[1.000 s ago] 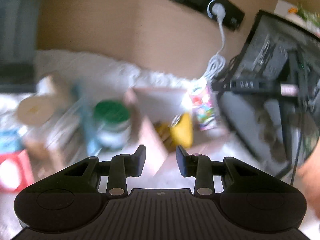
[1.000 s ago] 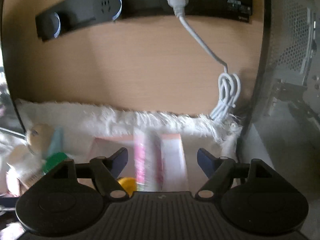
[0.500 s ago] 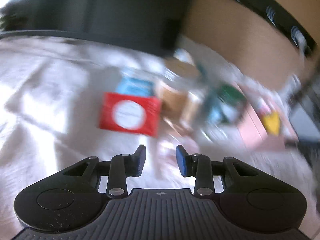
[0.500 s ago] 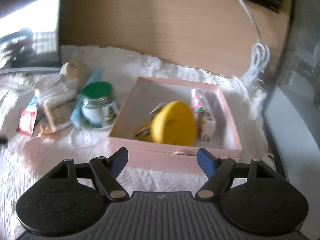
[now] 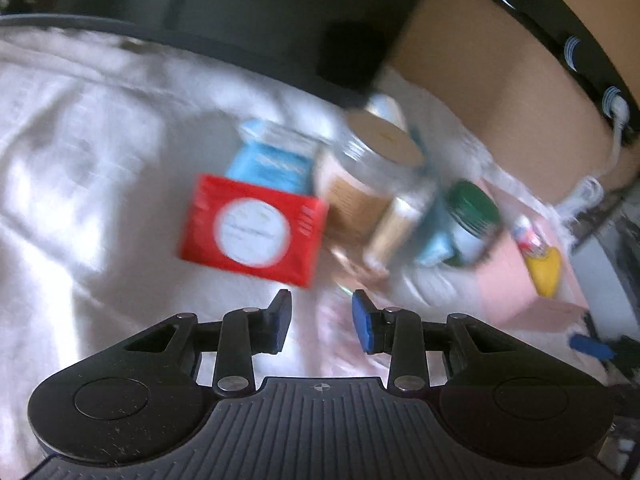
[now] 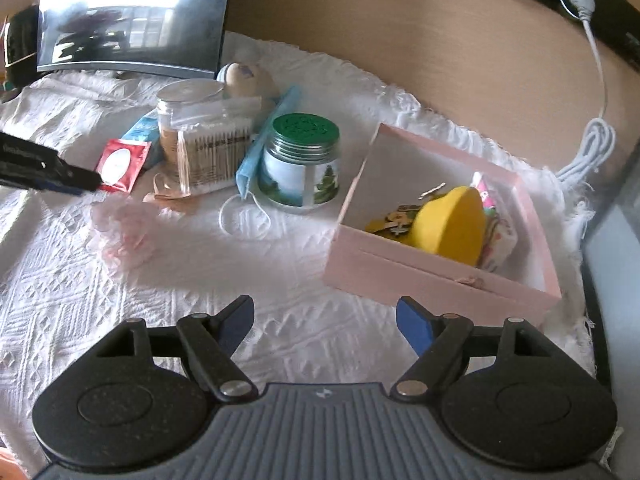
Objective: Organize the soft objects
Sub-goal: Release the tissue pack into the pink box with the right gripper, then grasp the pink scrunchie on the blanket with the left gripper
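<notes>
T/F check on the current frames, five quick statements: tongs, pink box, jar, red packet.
1. Both tongs, left and right, are open and empty. True.
2. The yellow sponge lies outside the pink box. False: it sits inside.
3. The green-lidded jar stands upright left of the box. True.
4. The red packet is in the box. False: it lies on the white cloth.
5. The blue mask rests against the jar's left side. True.

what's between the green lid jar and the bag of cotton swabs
In the right wrist view, a blue face mask stands on edge between the green-lidded jar and the cotton swab bag.
</notes>
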